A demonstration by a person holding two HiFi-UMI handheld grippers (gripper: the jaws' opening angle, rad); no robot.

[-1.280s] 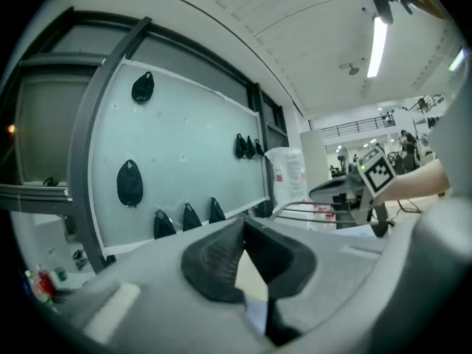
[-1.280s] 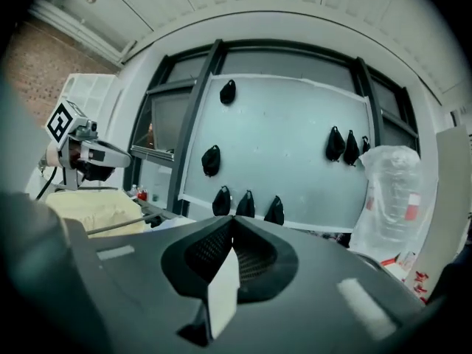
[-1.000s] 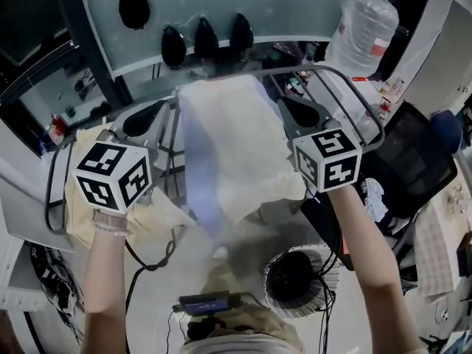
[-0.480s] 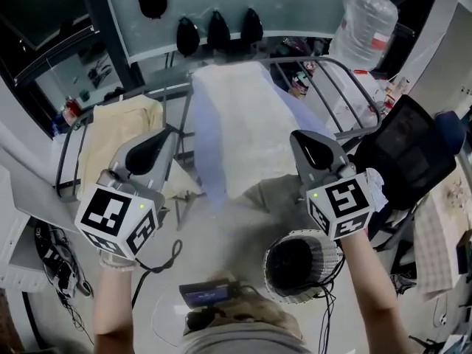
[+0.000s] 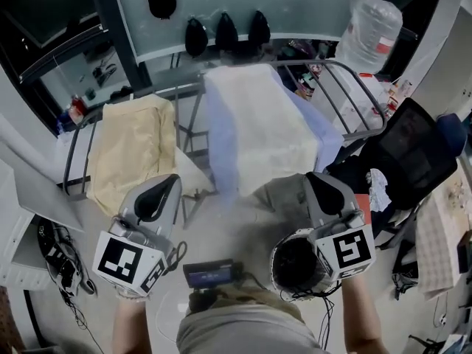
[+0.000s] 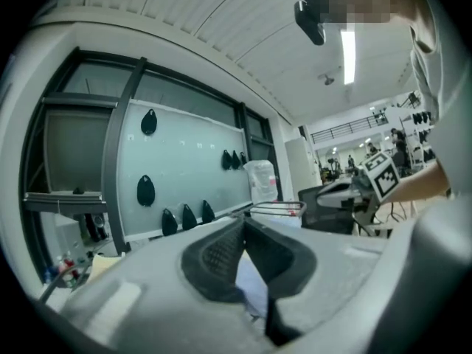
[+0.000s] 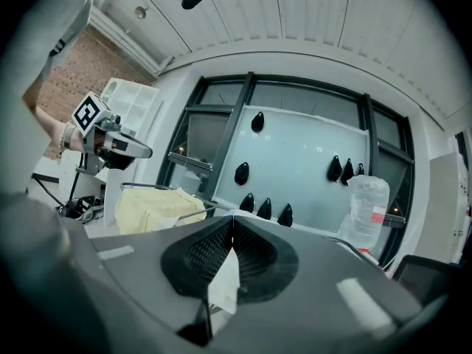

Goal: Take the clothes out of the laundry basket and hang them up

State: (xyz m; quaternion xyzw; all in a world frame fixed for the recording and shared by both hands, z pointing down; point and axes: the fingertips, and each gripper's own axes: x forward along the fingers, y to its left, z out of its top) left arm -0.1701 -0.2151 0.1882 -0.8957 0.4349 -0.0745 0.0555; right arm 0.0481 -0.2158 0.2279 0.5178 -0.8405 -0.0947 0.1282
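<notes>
White mesh laundry basket (image 5: 278, 249): interior dark, contents not discernible.

Tools: two, left tool (image 5: 168, 183) and right tool (image 5: 317, 179).
Drying rack (image 5: 354, 87): one.
Cloths on it: two, yellow cloth (image 5: 133, 146) and white cloth (image 5: 262, 131).
Laundry basket (image 5: 284, 240): one.
Dark teardrop pieces (image 5: 225, 29), head view: four.
Water bottle (image 5: 369, 28): one.

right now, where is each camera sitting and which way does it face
Head view: on the person's head, steeply down at the drying rack, white cloth and basket; both forearms, left claw, right claw show.
Left gripper view: on the left claw, level along its shut jaws toward the glass panel; right claw at right.
Right gripper view: on the right claw, same direction; left claw at left.
Shared: all three show the glass panel.
</notes>
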